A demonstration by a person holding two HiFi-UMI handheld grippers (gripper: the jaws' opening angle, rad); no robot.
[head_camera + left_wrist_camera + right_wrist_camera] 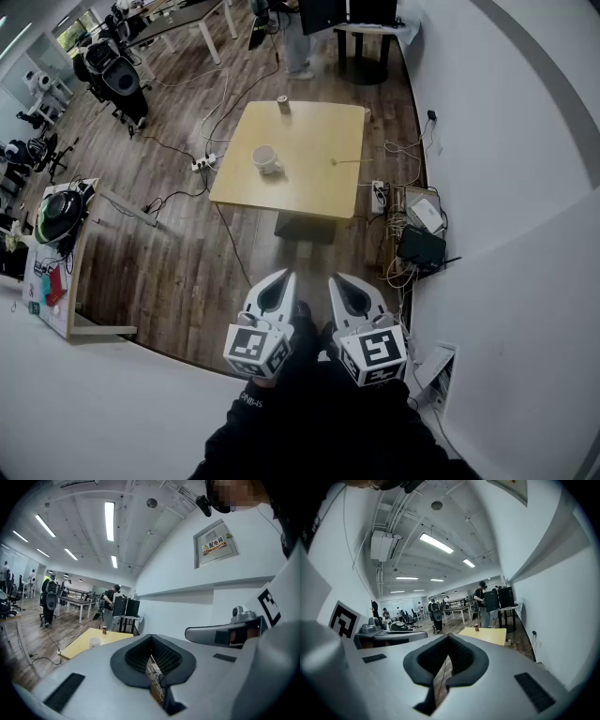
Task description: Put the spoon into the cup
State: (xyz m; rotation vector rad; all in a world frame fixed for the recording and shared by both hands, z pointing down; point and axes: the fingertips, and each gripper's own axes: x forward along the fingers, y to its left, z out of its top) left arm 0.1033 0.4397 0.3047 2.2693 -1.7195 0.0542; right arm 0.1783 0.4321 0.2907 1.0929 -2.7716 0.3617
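Observation:
A white cup [266,158] stands on the square wooden table [300,183], left of its middle. A thin spoon [349,161] lies on the table's right part, apart from the cup. Both grippers hang side by side well short of the table, over the wooden floor. My left gripper [284,277] has its jaws together with nothing between them. My right gripper [338,280] is likewise shut and empty. In the left gripper view the cup [94,642] shows far off on the table [82,646]. The right gripper view shows the table [487,635] far ahead.
A small can [283,104] stands at the table's far edge. Power strips and cables [204,163] lie on the floor left and right of the table. A white wall [506,187] runs along the right. A person stands beyond the table by desks; office chairs stand at far left.

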